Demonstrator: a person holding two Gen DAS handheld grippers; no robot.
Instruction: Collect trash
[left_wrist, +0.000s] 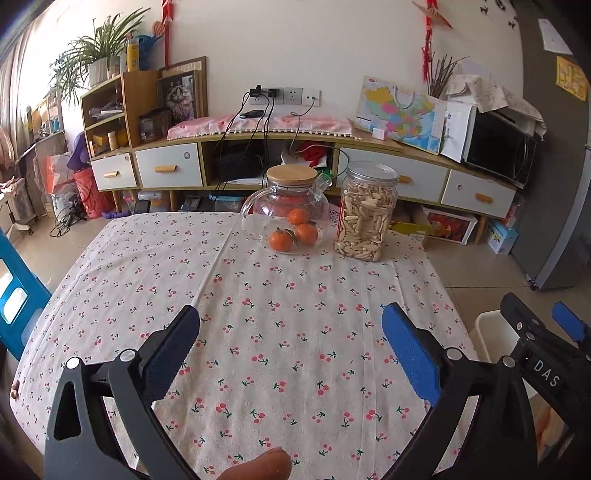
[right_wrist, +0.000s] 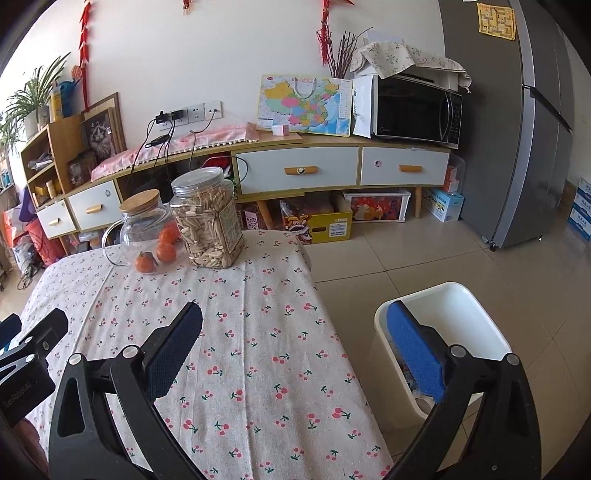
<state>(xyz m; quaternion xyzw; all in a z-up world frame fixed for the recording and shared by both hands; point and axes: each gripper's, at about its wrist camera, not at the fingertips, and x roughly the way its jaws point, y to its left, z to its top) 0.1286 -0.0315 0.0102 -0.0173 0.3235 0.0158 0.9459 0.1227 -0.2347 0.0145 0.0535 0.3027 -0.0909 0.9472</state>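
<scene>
— So, where are your two grippers?

— My left gripper (left_wrist: 291, 332) hangs above the cherry-print tablecloth (left_wrist: 280, 295), its fingers spread wide with nothing between them. My right gripper (right_wrist: 295, 332) is just as wide apart and empty; one finger sits over the table's edge, the other over the white bin (right_wrist: 476, 306) on the floor just beside the table.

— And the trash?

— I see none lying on the cloth in either view. Inside the bin there is something crumpled at the bottom, partly hidden behind my blue finger pad (right_wrist: 413, 354); I think it is wrappers, but the view is too blocked to be sure.

— What stands on the table?

— At the far end, a glass teapot (left_wrist: 286, 206) with a bamboo lid, and three tangerines (left_wrist: 295, 230) by it; whether they sit inside or in front of the glass I cannot tell. Just beside it, to the right, is a clear plastic jar (left_wrist: 367, 212) full of pale seeds, upright with its lid on.

— Do the grippers see each other?

— Yes. My right one shows at the right edge of the left view, over the bin's rim, and the left one peeks in at the left edge of the right view.
</scene>
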